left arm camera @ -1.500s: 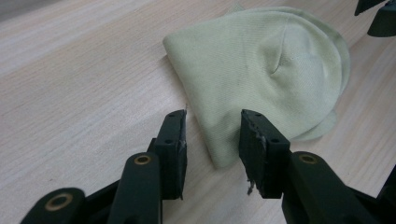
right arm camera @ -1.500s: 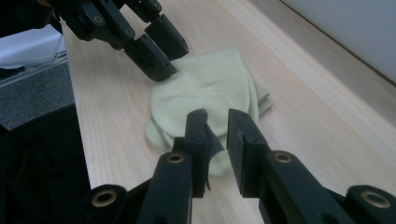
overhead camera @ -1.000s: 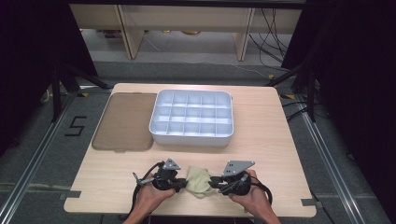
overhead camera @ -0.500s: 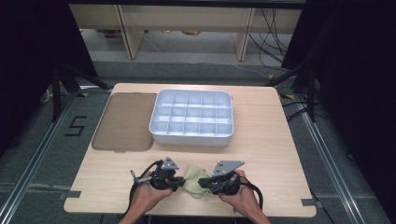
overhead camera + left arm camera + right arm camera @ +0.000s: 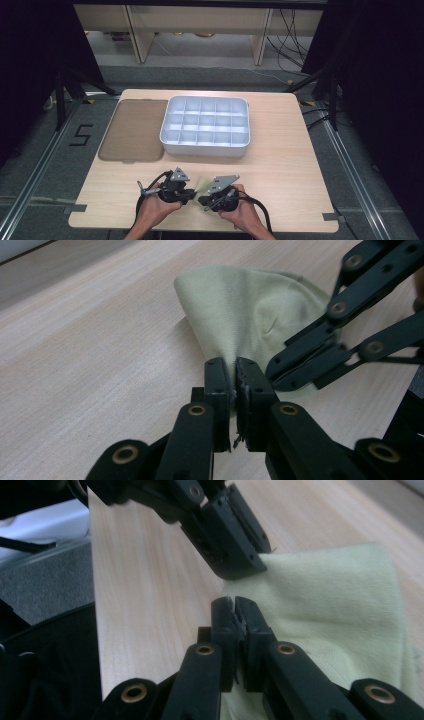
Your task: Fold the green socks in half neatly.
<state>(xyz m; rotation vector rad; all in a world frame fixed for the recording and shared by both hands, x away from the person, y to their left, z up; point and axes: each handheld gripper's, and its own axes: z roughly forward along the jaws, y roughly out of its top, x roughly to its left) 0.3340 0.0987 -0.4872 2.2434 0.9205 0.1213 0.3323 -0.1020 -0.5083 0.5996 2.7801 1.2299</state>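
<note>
So, pale yellow-green cloth (image 5: 250,315) near the front edge of the surface (image 5: 300,165), a bit left of the middle, bunched up between both tools. Left tool (image 5: 235,377) clamped tight on a fold of it. Right tool (image 5: 234,611) just finished closing, pinched on the cloth's edge too, tips nearly touching the left one. Farther back, white compartment tray (image 5: 205,145) toward the rear edge, with a brownish flat lid (image 5: 134,130) lying just beside it toward the left edge.
</note>
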